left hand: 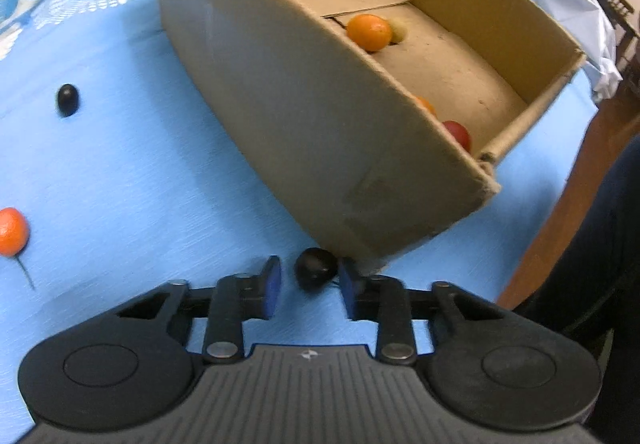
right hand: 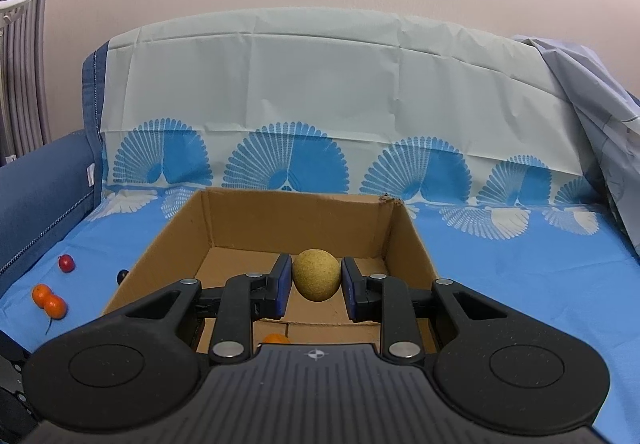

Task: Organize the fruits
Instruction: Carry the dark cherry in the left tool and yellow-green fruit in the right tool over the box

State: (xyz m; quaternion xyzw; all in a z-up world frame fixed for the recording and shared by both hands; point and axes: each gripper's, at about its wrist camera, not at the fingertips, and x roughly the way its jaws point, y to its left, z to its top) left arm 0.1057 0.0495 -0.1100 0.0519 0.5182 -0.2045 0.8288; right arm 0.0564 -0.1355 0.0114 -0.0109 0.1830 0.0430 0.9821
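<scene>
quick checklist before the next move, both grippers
1. Right gripper shut on the yellow fruit: ok.
2. Yellow fruit over the box: ok.
3. Dark fruit between the left gripper pads: ok.
4. Left pads pressing the dark fruit: not ok, a gap shows on one side.
5. Left finger clear of the box corner: cannot tell.
6. Fruit left on the cloth: not ok, several remain.

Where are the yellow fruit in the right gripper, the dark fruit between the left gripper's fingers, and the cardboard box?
yellow fruit (right hand: 317,275), right wrist view, middle of its rough skin.
dark fruit (left hand: 315,268), left wrist view, centre of its top.
cardboard box (left hand: 304,148), left wrist view, near outer wall.
</scene>
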